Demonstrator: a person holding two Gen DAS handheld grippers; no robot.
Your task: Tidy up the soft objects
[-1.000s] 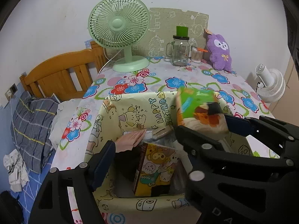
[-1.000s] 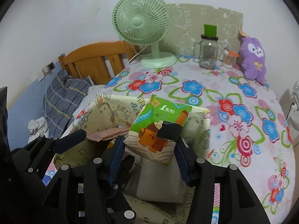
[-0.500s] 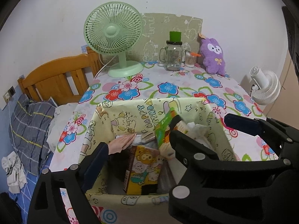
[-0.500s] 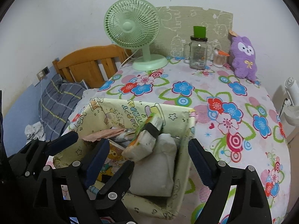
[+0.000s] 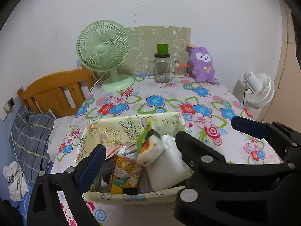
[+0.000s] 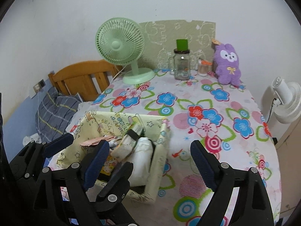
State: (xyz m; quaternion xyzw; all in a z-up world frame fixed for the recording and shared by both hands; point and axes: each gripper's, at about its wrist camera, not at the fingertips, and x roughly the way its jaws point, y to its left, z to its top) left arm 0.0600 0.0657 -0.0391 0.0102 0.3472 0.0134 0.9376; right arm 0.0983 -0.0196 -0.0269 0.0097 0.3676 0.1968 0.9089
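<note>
Tissue pack sits tilted in the basket at lower left of the right view, released, with both the right hand-held gripper and left hand-held gripper wide and empty, so next probably comes fetching the purple plush at upper right.

The fabric bin is being partly covered by the black fingers in the left wrist view. Its contents are appearing motion-blurred. The white fan is being cropped by the lens rim.
</note>
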